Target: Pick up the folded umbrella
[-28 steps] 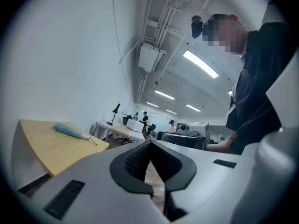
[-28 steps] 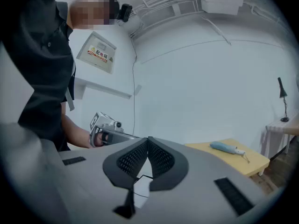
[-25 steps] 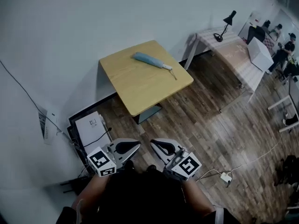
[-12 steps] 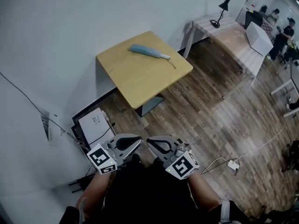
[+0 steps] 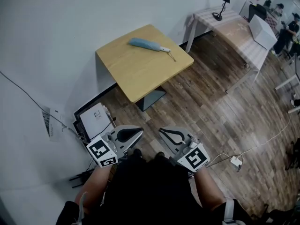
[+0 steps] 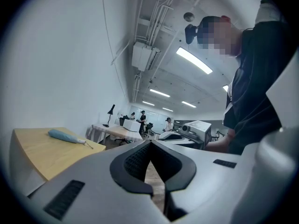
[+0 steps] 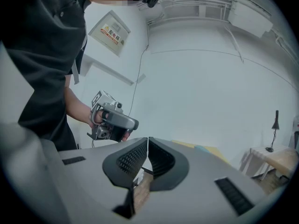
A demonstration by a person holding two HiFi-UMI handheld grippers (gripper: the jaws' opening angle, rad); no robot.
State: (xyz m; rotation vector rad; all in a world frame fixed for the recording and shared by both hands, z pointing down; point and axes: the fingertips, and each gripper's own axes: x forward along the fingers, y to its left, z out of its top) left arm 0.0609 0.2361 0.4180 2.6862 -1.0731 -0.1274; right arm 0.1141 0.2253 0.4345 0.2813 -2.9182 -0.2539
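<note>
The folded light-blue umbrella lies on the far part of a square yellow table, its pale handle and strap pointing right. Both grippers hang close to my body, well short of the table. In the head view my left gripper and right gripper point toward each other over the wooden floor. Each is shut with nothing between its jaws. The left gripper view has the shut tips in front and the umbrella far off at left. In the right gripper view the shut tips face the other gripper in the person's hand.
A white wall runs along the left. A white box with cables sits on the floor by the wall. Beyond the table stands a long pale desk with a black lamp. A power strip lies on the floor. People are at far right.
The right gripper has shifted right and a little down in the head view, so the two grippers stand further apart. The table and umbrella have slid slightly up in the picture.
</note>
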